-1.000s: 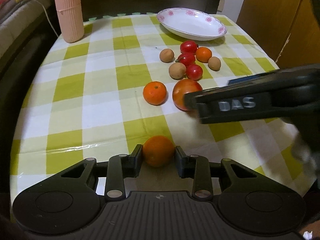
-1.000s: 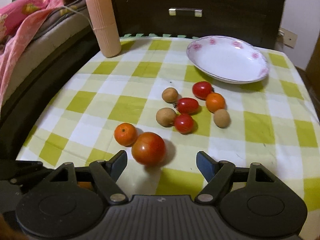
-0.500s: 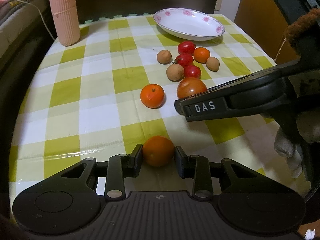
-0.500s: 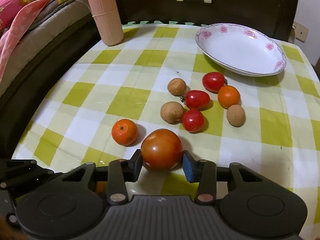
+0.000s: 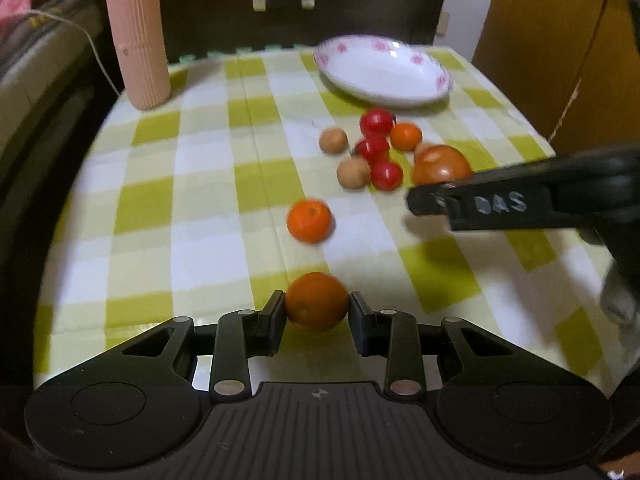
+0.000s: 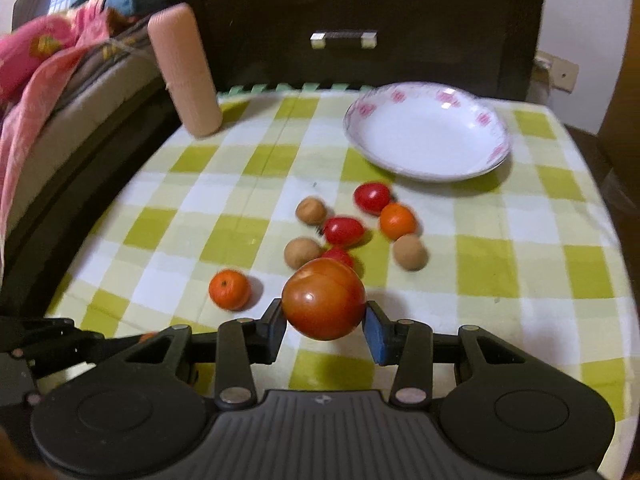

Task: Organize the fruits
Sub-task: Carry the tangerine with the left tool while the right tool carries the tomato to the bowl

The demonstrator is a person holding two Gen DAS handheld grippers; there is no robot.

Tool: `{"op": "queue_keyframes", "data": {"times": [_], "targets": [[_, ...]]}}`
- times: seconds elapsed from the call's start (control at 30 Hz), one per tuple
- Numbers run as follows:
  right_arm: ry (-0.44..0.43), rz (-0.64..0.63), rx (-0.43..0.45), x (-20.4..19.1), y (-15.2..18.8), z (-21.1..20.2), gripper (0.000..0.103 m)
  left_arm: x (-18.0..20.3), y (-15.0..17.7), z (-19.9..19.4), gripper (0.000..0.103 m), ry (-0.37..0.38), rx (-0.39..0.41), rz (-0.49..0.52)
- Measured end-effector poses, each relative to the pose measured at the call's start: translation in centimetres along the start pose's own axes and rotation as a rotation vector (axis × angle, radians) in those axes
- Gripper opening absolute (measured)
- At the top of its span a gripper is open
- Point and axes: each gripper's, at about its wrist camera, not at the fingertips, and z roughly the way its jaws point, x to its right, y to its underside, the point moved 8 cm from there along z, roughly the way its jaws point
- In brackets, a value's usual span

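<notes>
My left gripper (image 5: 317, 307) is shut on an orange (image 5: 316, 301), held above the near part of the checked tablecloth. In the right wrist view my right gripper (image 6: 324, 317) is shut on a large red tomato (image 6: 324, 305), lifted off the cloth. The same tomato (image 5: 440, 165) shows in the left wrist view, with the right gripper's black finger (image 5: 500, 204) reaching in from the right. A small tangerine (image 6: 229, 290) lies on the cloth to the left. Several cherry tomatoes and brown longans (image 6: 344, 229) cluster before the white flowered plate (image 6: 427, 133).
A ribbed pink cylinder (image 6: 184, 72) stands at the table's far left corner. Dark furniture with a metal handle (image 6: 343, 39) rises behind the table. Bedding lies at the left. The left gripper's body (image 6: 48, 344) shows at the lower left of the right wrist view.
The right gripper closed on the large tomato and has lifted it toward the plate side. The left gripper, still holding the orange, has risen and moved forward.
</notes>
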Motion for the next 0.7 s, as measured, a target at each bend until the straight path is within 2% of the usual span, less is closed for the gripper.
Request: {"op": "queue_keyframes", "data": {"times": [0.23, 0.43, 0.7], "targets": [[0.050, 0.066, 0.079, 2.7, -2.8, -2.1, 0.040, 1.8, -5.7, -0.8, 0.041, 0.035, 0.104, 0.020], [0.085, 0.125, 0.086, 5.9, -5.7, -1.1, 0.040, 3.2, -10.1, 1.2, 0.041, 0.071, 0.146, 0.024], [0.146, 0.107, 0.087, 9.0, -9.6, 1.8, 0.040, 2.9, -15.6, 5.2, 0.041, 0.069, 0.161, 0.007]]}}
